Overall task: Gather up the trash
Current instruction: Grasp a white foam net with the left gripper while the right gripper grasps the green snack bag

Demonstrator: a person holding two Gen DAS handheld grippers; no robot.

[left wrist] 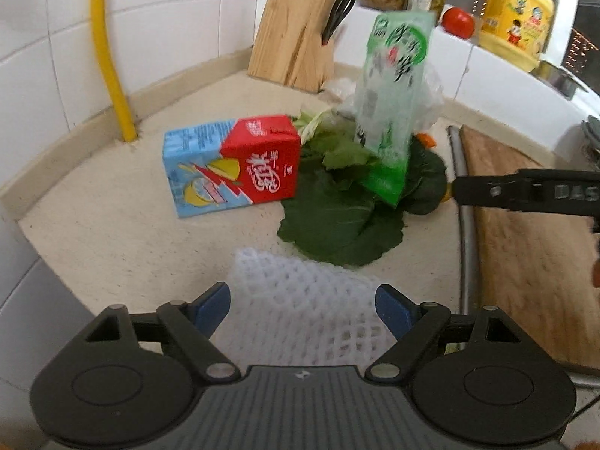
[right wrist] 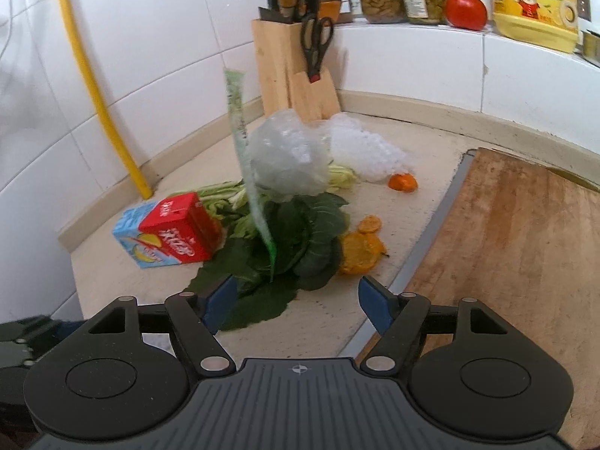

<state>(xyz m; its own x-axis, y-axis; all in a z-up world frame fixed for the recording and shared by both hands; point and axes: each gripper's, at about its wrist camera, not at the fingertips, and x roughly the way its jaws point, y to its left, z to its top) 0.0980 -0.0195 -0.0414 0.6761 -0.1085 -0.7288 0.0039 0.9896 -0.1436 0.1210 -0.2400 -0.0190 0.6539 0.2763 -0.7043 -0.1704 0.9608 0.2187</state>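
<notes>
My left gripper (left wrist: 303, 309) is open, low over the counter, and a white foam net (left wrist: 300, 300) lies between its blue pads. Beyond it a red and blue drink carton (left wrist: 232, 165) lies beside a heap of green leaves (left wrist: 337, 217). A green plastic packet (left wrist: 393, 112) stands on end over the leaves, blurred. My right gripper (right wrist: 298, 305) is open with nothing in it, above the front leaf (right wrist: 262, 307). Ahead of it are the carton (right wrist: 168, 240), the packet seen edge-on (right wrist: 243, 150), a crumpled clear bag (right wrist: 288, 157), orange peel (right wrist: 360, 251) and a carrot end (right wrist: 403, 182).
A wooden knife block (right wrist: 292, 75) with scissors stands in the tiled corner. A yellow pipe (left wrist: 108, 56) runs down the wall to the counter. A wooden cutting board (right wrist: 506, 255) lies to the right. Jars, a tomato (right wrist: 467, 9) and a yellow bottle (right wrist: 536, 3) stand on the ledge.
</notes>
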